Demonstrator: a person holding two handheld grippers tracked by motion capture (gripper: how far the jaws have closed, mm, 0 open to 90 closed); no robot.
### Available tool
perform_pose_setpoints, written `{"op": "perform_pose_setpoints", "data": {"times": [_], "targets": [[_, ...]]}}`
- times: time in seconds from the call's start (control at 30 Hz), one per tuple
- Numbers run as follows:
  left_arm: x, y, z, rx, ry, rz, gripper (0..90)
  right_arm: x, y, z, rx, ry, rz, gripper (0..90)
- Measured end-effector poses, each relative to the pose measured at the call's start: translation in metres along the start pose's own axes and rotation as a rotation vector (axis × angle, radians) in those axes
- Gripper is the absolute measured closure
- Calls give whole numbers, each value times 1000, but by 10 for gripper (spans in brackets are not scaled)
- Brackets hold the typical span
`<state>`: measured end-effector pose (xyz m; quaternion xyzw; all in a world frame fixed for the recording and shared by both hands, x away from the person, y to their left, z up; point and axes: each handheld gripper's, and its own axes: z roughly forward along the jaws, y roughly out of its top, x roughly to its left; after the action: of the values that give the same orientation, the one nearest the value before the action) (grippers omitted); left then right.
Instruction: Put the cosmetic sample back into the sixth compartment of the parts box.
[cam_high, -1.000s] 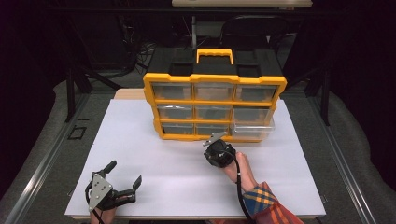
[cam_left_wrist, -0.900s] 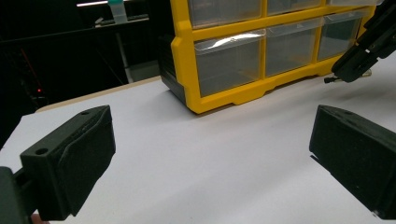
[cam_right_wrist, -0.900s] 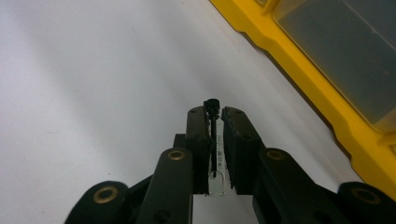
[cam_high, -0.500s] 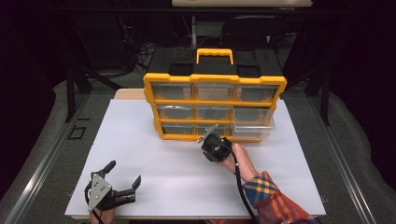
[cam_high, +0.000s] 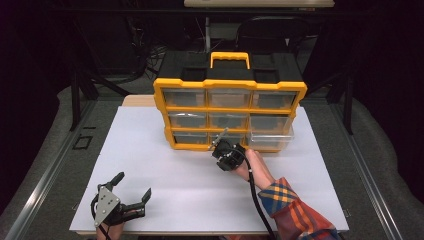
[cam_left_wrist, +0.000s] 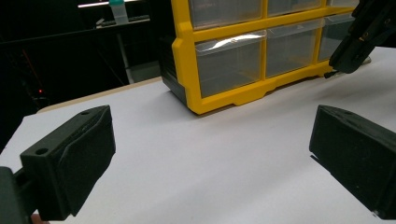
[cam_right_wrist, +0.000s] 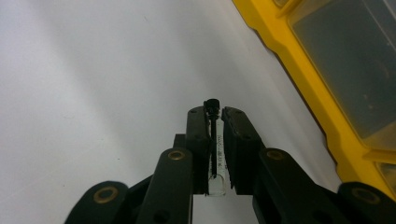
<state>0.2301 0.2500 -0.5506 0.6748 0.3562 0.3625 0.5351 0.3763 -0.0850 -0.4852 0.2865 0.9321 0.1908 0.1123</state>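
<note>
My right gripper (cam_high: 218, 145) hangs just in front of the bottom row of a yellow and black drawer organizer (cam_high: 161, 100). It is shut on a thin clear tube with a black cap (cam_right_wrist: 216, 158), which sticks out past the fingertips (cam_right_wrist: 198, 122) towards the organizer's yellow frame (cam_right_wrist: 299, 70). The tube (cam_high: 221, 135) slants up in front of the bottom middle drawer. My left gripper (cam_high: 133, 184) rests open near the table's front left corner, nothing between its jaws (cam_left_wrist: 210, 154). From there the organizer (cam_left_wrist: 187, 65) and the right gripper (cam_left_wrist: 359, 42) are seen farther off.
The organizer stands at the back middle of a white table top (cam_high: 150, 165). Its bottom right clear drawer (cam_high: 270, 140) is pulled out. A person's hand and plaid sleeve (cam_high: 287, 202) come in from the front right. Dark floor surrounds the table.
The right gripper, still shut on the tube, has risen a little and moved left and towards the organizer's front. The left gripper has stayed put.
</note>
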Motion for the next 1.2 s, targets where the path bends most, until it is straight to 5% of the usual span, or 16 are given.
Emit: {"op": "perform_pose_setpoints", "data": {"times": [1.2], "targets": [[0,1,-1,-1,1,0,2,2,38,-23,88,20,-77,808]]}}
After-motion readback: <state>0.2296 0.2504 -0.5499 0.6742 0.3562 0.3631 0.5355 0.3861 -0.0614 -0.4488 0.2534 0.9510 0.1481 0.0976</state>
